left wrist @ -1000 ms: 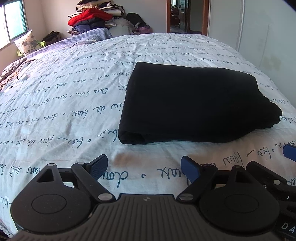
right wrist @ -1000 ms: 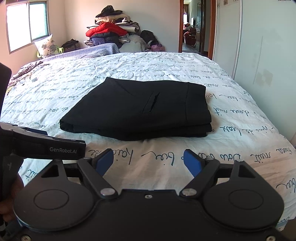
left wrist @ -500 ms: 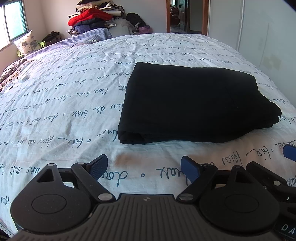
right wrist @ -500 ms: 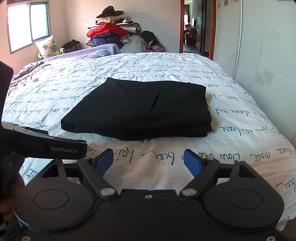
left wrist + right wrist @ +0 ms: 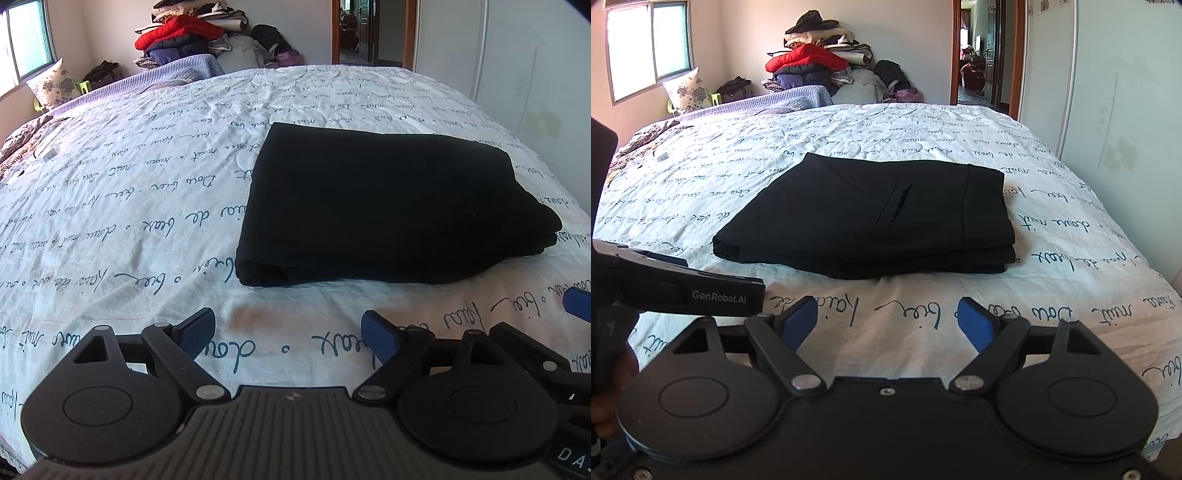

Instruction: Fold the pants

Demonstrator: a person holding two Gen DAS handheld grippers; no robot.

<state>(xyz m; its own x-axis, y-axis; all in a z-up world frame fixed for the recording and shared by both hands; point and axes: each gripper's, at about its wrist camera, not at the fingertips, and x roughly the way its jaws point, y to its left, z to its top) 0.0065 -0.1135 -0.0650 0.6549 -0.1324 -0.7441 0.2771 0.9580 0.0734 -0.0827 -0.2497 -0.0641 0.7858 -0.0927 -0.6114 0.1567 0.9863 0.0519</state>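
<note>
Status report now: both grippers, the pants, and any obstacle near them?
Left gripper and right gripper: jaws open, empty, short of the cloth. Black fabric pants folded in a flat stack on the white script-printed bedsheet. Nothing in the way.

Folded black pants (image 5: 871,218) are lying on a white bedsheet (image 5: 1052,295) that is showing rows of dark blue-green cursive writing. Both the left gripper (image 5: 288,334) and the right gripper (image 5: 886,321) are showing black bodies with bright blue finger pads (image 5: 975,326). At the far end, a red padded jacket (image 5: 807,57) is topping a pile of dark navy and pale clothes. A lavender blanket (image 5: 790,98) is lying beside a white pillow (image 5: 689,90) printed with grey-purple flowers.
</note>
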